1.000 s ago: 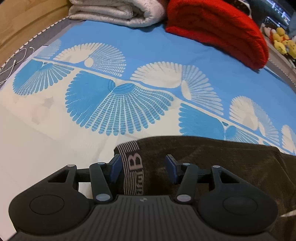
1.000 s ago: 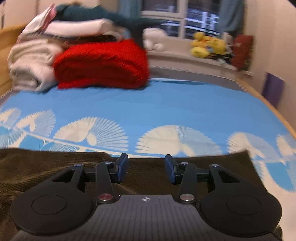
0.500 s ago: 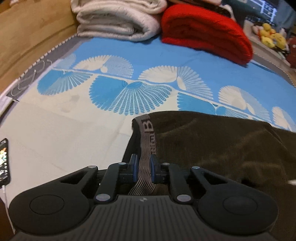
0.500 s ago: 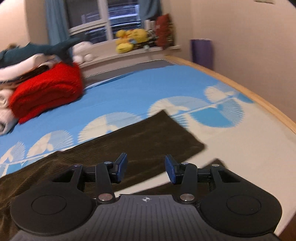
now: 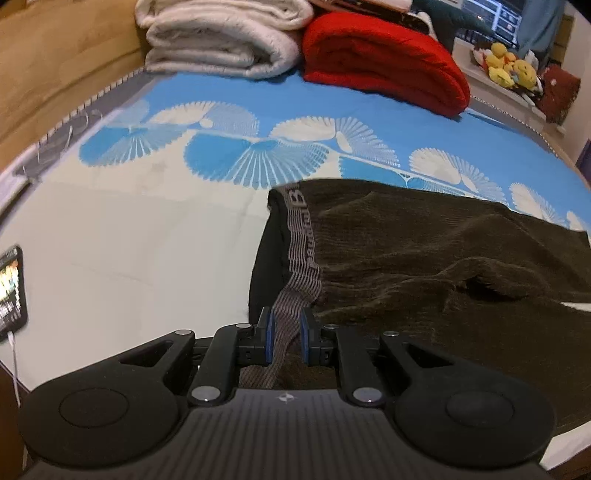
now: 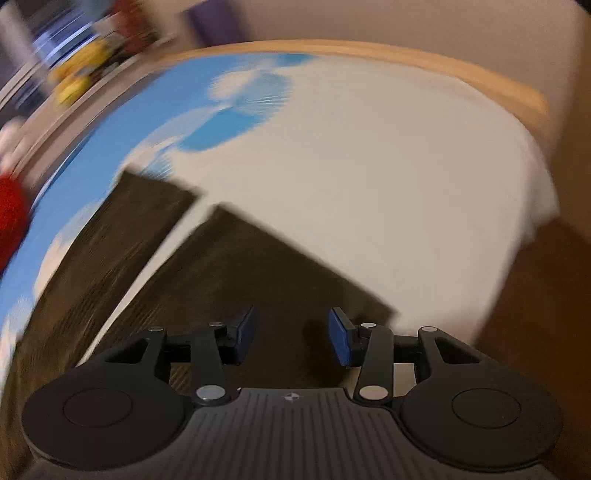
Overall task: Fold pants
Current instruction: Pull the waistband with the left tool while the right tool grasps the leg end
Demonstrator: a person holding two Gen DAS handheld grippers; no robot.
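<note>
Your left gripper (image 5: 284, 334) is clamped on the striped waistband (image 5: 301, 251) of the brown pants (image 5: 424, 258), which lie spread across the bed (image 5: 147, 240); keep that pinch firm and lift just enough to carry the near waist edge over w/o dragging the bunched crotch area. Your right gripper (image 6: 291, 336) hangs open above the near leg's hem (image 6: 280, 258), touching nothing, so get it onto that cuff corner before folding, aligning leg on leg. Phone (image 5: 13, 288) at left edge, white blanket (image 5: 221, 33) and red blanket (image 5: 384, 59) sit well apart; nothing blocks you.
</note>
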